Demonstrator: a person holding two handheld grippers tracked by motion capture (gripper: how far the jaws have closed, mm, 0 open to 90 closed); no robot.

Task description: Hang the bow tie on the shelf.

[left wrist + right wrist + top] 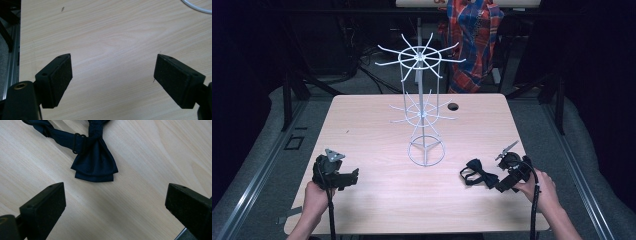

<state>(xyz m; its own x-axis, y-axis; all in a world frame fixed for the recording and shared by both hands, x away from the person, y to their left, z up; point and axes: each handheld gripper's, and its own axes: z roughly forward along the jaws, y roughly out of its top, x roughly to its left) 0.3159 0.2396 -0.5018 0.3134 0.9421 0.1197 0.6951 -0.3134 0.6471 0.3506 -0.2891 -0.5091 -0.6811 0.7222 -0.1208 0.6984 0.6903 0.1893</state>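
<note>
A: Item one, landmark?

B: White wire rack (424,107), upright at mid-table (362,200), two tiers of spokes, ring base.

A: Item two, the bow tie?

B: Dark bow tie (479,173), lying flat on the wood to the right of the rack's base and nearer the person. In the right gripper view the bow tie (95,162) lies just ahead of the jaws, its strap and slider running off from the knot.

A: Item three, right gripper?

B: Right gripper (504,184), just beyond the bow tie from the rack, on the side away from it. Jaws released, spread wide, nothing between them; right gripper (113,206) over bare wood.

A: Item four, left gripper?

B: Left gripper (348,178), left of the rack's base, well apart from it. Jaws likewise released and empty; left gripper (113,81) over plain tabletop, a sliver of the rack's ring (197,7) at the far corner.
</note>
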